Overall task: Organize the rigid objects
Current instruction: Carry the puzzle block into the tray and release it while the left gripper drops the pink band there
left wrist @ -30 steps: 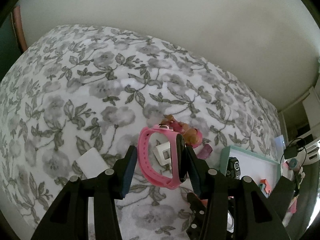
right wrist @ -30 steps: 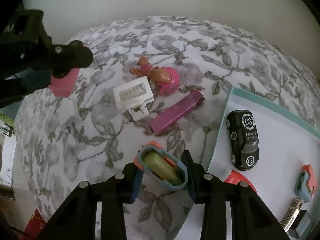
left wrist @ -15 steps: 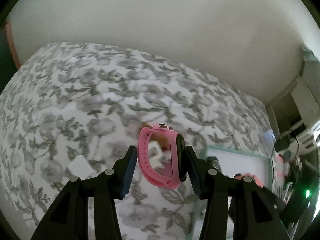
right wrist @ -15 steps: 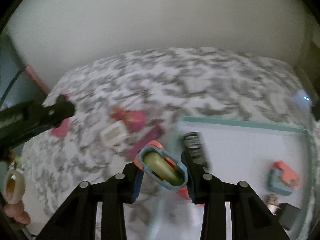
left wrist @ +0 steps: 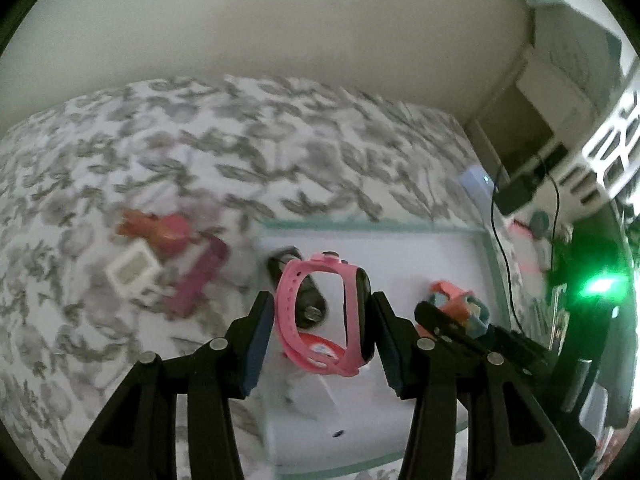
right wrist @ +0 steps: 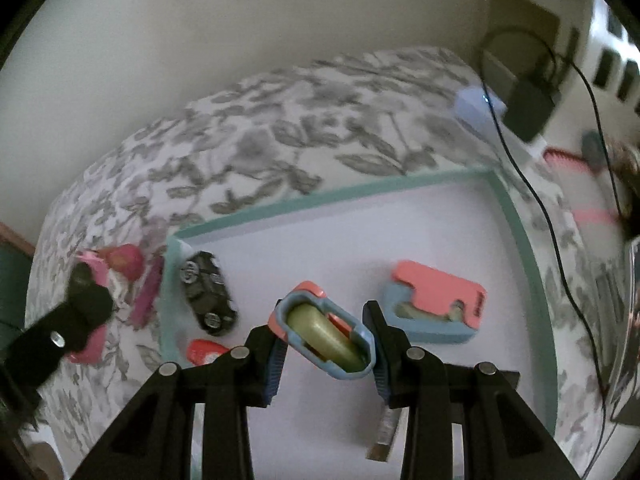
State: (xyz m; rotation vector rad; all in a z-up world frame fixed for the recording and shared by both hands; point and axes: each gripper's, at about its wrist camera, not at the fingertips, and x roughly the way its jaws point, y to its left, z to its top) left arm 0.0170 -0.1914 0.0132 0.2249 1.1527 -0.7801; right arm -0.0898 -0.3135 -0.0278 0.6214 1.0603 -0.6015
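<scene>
Now both hands have swung from the floral bedspread (right wrist: 280, 132) over the teal-rimmed tray (right wrist: 528, 264); the left gripper (left wrist: 324, 320) pinches the pink watch (left wrist: 320, 312), the right gripper (right wrist: 326, 334) clamps a blue-and-coral toy (right wrist: 324, 332) at its 12 o'clock; release looks next.

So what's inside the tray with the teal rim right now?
The tray holds a black toy car, a coral and blue holder, a red piece and a metal strip, both partly hidden by the right claw.
</scene>
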